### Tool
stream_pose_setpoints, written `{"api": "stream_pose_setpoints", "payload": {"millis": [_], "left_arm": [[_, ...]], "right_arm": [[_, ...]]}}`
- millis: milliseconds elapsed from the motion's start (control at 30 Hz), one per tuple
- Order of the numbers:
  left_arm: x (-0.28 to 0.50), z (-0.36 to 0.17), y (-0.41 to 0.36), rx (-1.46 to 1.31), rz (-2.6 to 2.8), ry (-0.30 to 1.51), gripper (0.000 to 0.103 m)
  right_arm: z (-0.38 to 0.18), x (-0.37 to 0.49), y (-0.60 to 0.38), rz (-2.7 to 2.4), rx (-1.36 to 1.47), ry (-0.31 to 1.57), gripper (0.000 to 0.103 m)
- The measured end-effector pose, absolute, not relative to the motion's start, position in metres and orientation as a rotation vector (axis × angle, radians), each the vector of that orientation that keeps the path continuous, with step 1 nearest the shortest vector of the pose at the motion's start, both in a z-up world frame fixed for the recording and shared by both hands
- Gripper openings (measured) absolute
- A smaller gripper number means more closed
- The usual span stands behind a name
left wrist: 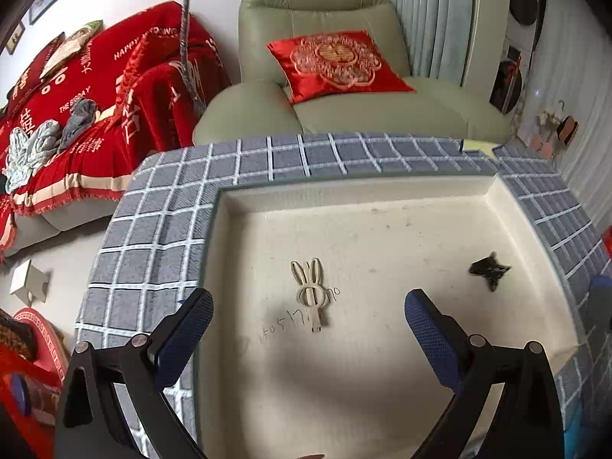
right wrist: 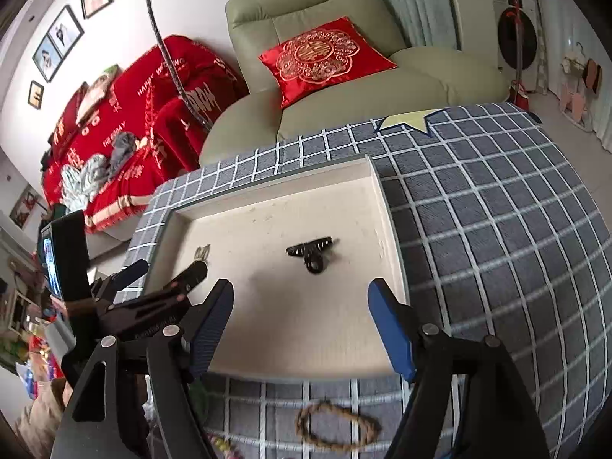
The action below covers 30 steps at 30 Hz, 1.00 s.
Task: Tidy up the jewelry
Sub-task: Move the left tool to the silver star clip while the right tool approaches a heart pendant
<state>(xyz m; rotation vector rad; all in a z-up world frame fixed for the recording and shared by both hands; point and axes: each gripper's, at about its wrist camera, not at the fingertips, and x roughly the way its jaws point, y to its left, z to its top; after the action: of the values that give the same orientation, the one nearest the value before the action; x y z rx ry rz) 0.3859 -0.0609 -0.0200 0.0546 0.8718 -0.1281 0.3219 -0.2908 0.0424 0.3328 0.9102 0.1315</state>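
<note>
Checked surface (right wrist: pixel 497 229) carries a tray (right wrist: pixel 386 206); black hair clip (right wrist: pixel 311 254) lies crosswise at 12 o'clock from the wide, empty right claw (right wrist: pixel 300 327), nearer than the wide left claw (left wrist: pixel 308 325).

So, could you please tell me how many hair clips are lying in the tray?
2: a cream rabbit-shaped hair clip near the tray's left-centre, and a black claw hair clip toward its right side. None appears hidden.

Green armchair (left wrist: pixel 344 88) holds red cushion (left wrist: pixel 336 63).
</note>
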Motion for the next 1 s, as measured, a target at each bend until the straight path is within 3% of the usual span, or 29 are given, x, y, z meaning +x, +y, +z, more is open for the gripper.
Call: {"api": "stream_pose_setpoints", "payload": {"millis": [133,200,533,1000], "left_arm": [[0.353,0.007,-0.05,0.053,-0.151,0.787,0.103],[0.336,0.016,-0.043,0.064,-0.17,0.765,0.103],[0.252,0.016,0.003,0.092,-0.152,0.769,0.103],[0.213,-0.035,0.015,0.148,-0.207,0.878,0.103]], "right_arm": [[0.053,0.296,-0.295,0.157,0.374,0.872,0.088],[0.058,0.282,-0.297,0.172,0.39,0.847,0.103],[0.057,0.22,-0.3,0.173,0.392,0.872,0.103],[-0.004,0.169,-0.294,0.054,0.265,1.059,0.103]]}}
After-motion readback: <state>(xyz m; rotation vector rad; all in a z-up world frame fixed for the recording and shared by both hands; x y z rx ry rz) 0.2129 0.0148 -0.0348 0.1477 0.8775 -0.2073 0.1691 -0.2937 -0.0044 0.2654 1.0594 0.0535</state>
